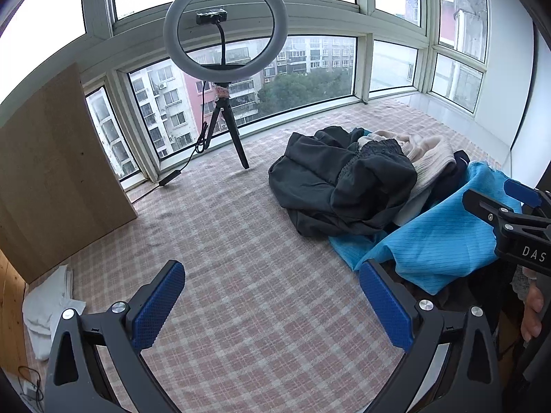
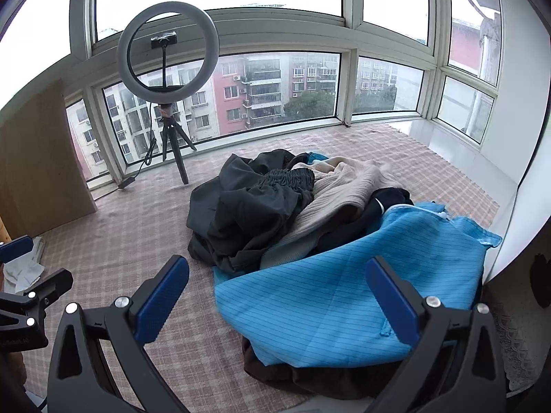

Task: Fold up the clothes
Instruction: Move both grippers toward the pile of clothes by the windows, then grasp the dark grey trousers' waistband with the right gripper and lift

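Checked cloth [image 1: 241, 241] bears clothes pile [image 2: 292, 206]; left hand-held gripper [image 1: 272, 303], right hand-held gripper [image 2: 279, 303] both spread, empty.

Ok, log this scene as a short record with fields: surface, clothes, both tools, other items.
surface: pink plaid cloth by the windows
clothes: unfolded pile; blue striped garment nearest, dark grey garment and beige knit behind
left tool: open, over bare cloth, holding nothing
right tool: open, above the blue striped garment, holding nothing
other items: ring light on tripod, wooden board, white cloth at left
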A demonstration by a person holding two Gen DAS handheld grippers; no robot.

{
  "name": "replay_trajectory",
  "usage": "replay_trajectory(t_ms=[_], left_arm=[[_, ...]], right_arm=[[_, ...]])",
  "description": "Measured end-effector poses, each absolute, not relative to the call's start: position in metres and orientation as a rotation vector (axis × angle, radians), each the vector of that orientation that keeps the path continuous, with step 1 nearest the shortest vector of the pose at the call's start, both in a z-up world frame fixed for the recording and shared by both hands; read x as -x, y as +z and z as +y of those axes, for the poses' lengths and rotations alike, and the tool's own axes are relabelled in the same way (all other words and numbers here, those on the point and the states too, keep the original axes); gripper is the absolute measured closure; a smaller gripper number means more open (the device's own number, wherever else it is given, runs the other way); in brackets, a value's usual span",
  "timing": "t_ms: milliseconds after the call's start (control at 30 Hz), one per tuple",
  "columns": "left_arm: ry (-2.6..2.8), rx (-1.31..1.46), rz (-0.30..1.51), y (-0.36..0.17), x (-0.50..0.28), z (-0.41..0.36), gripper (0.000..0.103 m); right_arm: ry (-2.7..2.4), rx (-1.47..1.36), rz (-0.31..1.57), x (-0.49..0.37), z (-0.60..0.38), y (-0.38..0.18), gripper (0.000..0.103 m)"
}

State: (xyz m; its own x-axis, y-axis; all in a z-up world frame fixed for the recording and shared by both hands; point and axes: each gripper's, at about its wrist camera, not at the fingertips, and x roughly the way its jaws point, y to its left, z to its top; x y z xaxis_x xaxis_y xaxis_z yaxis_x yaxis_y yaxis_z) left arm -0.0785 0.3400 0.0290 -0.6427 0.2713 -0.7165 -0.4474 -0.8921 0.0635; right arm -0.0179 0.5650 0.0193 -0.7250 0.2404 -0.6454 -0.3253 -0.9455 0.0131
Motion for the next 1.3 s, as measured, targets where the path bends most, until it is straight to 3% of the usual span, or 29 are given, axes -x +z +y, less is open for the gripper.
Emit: replay_trajectory(t_ms=[700, 1300], left_arm=[[2.653, 0.992, 0.352, 0.057, 0.132, 0.403, 0.001], [2.554, 1.028, 0.34, 0.032, 0.162, 0.419, 0.001]], right_arm=[[2.715, 0.789, 0.059, 0.081, 0.661, 0.06, 0.0], [2.679, 0.87, 0.028, 0.134, 0.684, 0.035, 0.0]])
